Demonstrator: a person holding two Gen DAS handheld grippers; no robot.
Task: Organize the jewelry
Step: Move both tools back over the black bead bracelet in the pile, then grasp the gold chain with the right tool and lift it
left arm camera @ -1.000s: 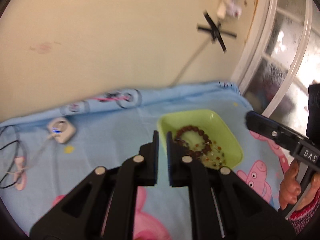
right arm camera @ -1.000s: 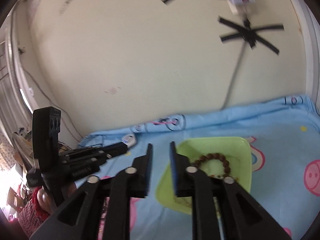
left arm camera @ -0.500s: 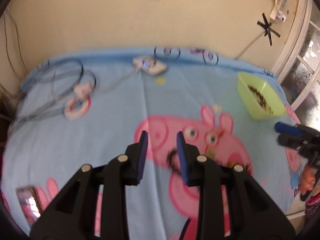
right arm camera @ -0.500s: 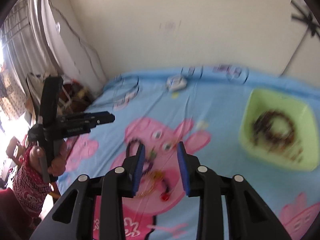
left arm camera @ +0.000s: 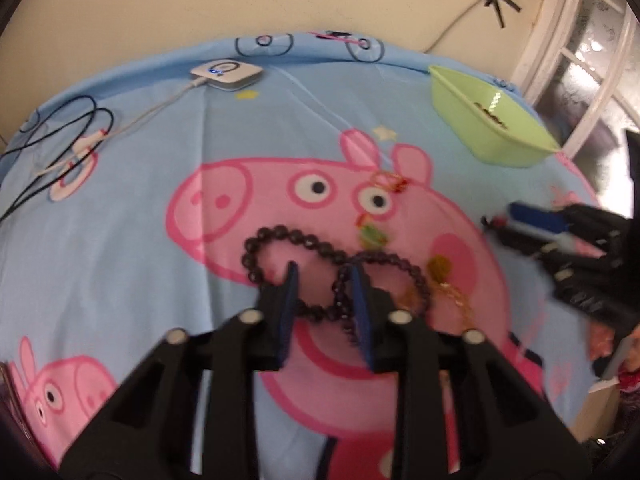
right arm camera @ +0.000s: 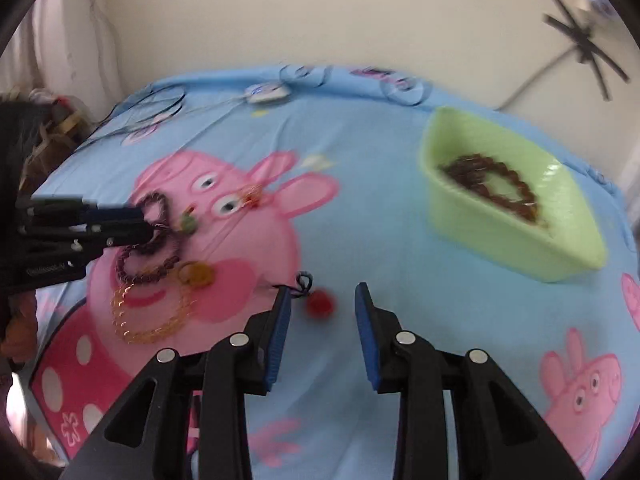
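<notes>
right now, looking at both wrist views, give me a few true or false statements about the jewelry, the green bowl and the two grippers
1. The light green plastic bowl already holds a brown beaded bracelet. True.
2. The dark purple beaded bracelet lies inside the bowl. False: it lies on the blue cartoon pig cloth, looped in a figure of eight.
3. The left gripper has its jaws apart over the dark bracelet. True.
4. The right gripper is clamped on the gold chain. False: its jaws are open near a small red bead; the chain lies apart.
5. A white square device sits near the cloth's far edge. True.
</notes>
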